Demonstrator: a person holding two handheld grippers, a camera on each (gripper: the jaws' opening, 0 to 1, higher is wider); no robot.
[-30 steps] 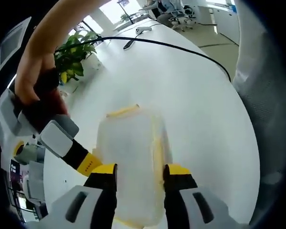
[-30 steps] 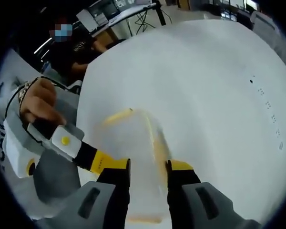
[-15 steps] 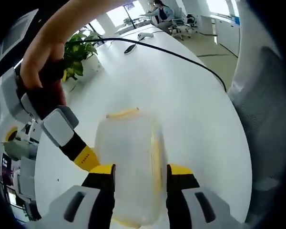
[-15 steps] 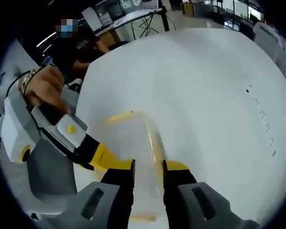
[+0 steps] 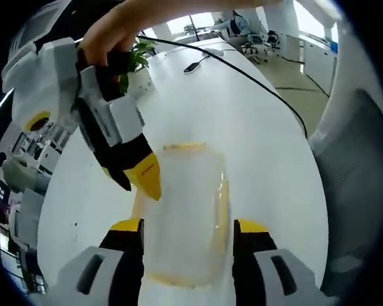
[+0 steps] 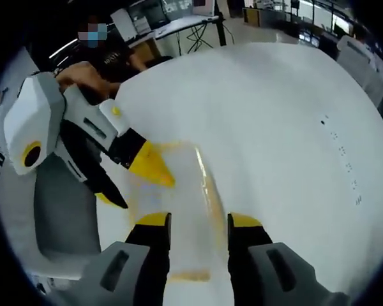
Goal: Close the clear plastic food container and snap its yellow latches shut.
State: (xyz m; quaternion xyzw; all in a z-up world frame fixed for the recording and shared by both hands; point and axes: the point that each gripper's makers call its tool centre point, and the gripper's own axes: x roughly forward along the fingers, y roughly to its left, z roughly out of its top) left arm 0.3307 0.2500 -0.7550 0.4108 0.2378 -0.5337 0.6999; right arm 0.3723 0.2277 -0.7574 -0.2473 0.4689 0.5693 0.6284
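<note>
1. Container position: the clear plastic food container (image 5: 185,213) lies on the white table (image 5: 262,127), lid on, with yellow latches (image 5: 184,146) showing along its edges. In the right gripper view the same container (image 6: 188,210) sits between that gripper's two jaws.

2. Left gripper (image 5: 186,231): its yellow-tipped jaws stand spread, one to each side of the container, with a gap visible between pads and container walls. It is released and grasps nothing.

3. Right gripper (image 6: 193,223): its jaws are likewise parted, flanking the near end of the container without clamping it. In the left gripper view this tool (image 5: 143,182) enters from the upper left, held by a person's hand (image 5: 105,41), one yellow fingertip resting at the container's left edge.

4. Cross-check: in the right gripper view the left gripper (image 6: 150,169) comes in from the left, its yellow tip lying over the far left corner of the container. Whether it presses on a latch cannot be told; the container is blurred there.

5. Surroundings: a black cable (image 5: 255,80) runs across the far part of the table, a potted plant (image 5: 137,57) stands at the far left edge, and a grey chair (image 5: 360,166) is at the right. A seated person (image 6: 108,57) is beyond the table.
</note>
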